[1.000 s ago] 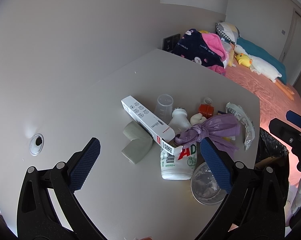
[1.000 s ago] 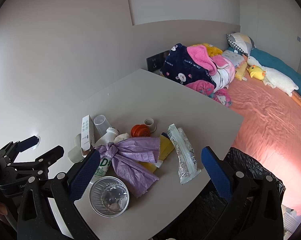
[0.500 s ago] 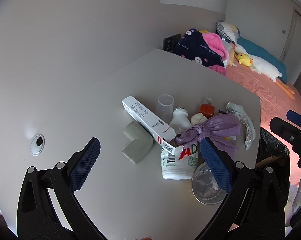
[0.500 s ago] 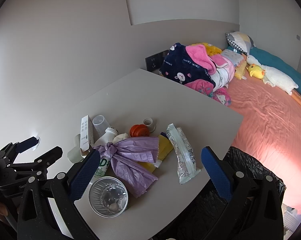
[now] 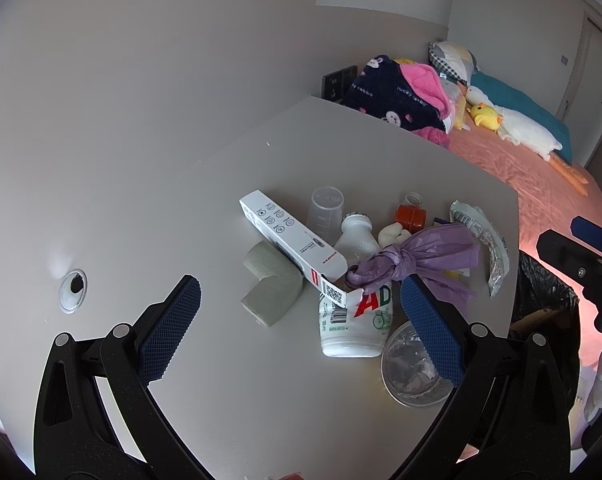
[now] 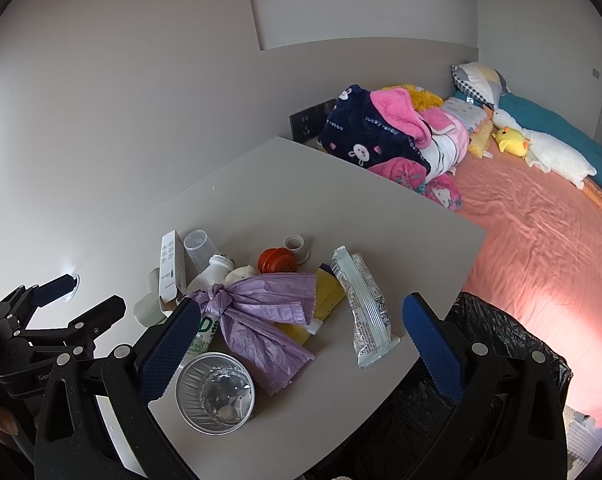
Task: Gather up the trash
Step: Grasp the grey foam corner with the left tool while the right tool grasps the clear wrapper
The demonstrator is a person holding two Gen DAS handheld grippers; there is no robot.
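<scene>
Hovering wide open and empty, both tools, left (image 5: 297, 334) and right (image 6: 301, 348), should lift the crumpled purple plastic bag (image 6: 261, 316) first, straight upward.

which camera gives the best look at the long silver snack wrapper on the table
The right wrist view: the snack wrapper lies whole and unobstructed between the open tongs. In the left wrist view it sits far off at the table's right edge, smaller, with the purple bag overlapping one end.
</scene>
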